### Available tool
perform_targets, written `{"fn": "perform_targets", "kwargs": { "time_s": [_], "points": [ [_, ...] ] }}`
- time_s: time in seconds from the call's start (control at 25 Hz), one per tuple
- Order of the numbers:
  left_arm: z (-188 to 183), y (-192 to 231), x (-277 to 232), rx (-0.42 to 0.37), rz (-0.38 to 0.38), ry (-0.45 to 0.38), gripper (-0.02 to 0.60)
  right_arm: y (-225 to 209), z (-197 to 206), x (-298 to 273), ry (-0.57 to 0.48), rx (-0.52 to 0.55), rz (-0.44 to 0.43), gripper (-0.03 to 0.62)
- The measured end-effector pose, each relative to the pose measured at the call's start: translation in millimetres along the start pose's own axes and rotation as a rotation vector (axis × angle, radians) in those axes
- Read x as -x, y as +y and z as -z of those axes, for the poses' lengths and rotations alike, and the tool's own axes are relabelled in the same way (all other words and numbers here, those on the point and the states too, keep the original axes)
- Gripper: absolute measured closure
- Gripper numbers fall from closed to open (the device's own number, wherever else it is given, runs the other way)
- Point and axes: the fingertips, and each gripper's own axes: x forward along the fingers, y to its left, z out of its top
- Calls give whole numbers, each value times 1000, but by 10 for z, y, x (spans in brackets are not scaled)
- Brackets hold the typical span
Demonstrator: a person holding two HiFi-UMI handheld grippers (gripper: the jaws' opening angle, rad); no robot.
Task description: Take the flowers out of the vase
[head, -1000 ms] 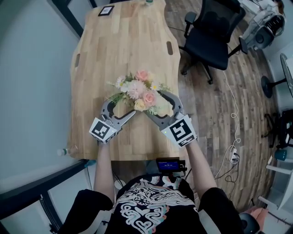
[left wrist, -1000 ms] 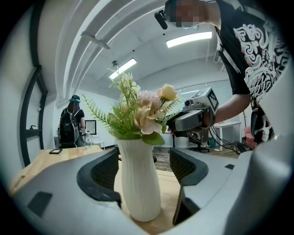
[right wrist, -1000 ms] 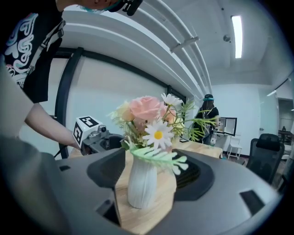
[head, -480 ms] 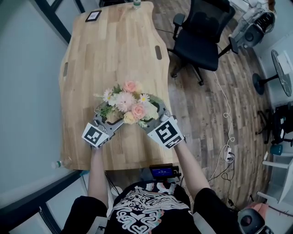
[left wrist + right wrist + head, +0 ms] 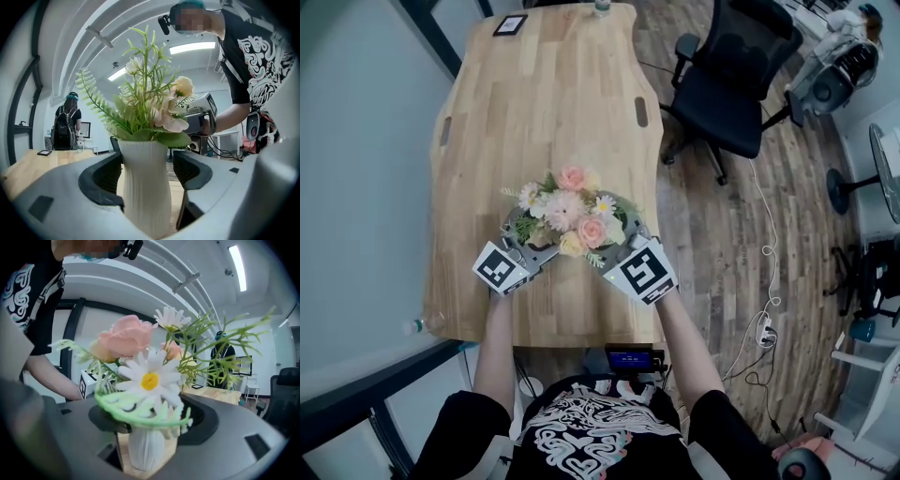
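Near the front edge of the light wooden counter (image 5: 544, 103): white ribbed vase (image 5: 143, 187), upright, with the bouquet of pink, cream and white flowers and green fern (image 5: 567, 208) seated in its mouth. Left tongs (image 5: 147, 171): spread apart, straddling the vase body, not clamped. Right tongs (image 5: 152, 425): spread wide, around the vase below the blooms, pads clear. No flower out; grip on stems and lift clear of the vase left to do.

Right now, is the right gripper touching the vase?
Apart. The right gripper view shows the vase between the open jaws of the right gripper, with bare table on both sides of it.
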Motion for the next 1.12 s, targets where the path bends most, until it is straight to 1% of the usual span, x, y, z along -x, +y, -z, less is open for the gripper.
{"fn": "perform_targets", "kwargs": {
  "time_s": [0.12, 0.28, 0.4, 0.48, 0.72, 0.76, 0.8, 0.84, 0.92, 1.12],
  "points": [
    [36, 0, -18, 7, 10, -1, 255, 20, -3, -36, -16, 7, -6, 309],
    [67, 19, -1, 8, -2, 29, 256, 65, -40, -104, -44, 13, 4, 309],
    [70, 25, -13, 4, 2, 42, 258, 75, -44, -131, -43, 13, -3, 309],
    [78, 36, -9, 4, 4, 48, 259, 69, -54, -146, -45, 22, 6, 309],
    [116, 34, -14, 12, 17, 55, 262, 102, -95, -159, -97, 49, 27, 314],
    [111, 37, -18, 13, 19, 54, 262, 94, -103, -160, -104, 39, 28, 386],
    [95, 46, -20, 14, 20, 52, 262, 79, -111, -164, -113, 24, 26, 413],
    [81, 56, -20, 15, 19, 50, 262, 62, -118, -165, -124, 6, 20, 455],
    [84, 54, -27, 17, 14, 48, 264, 42, -123, -149, -143, -17, 4, 493],
    [124, 44, -20, 29, 0, 46, 275, 24, -90, -104, -150, -40, 12, 522]
  ]
}}
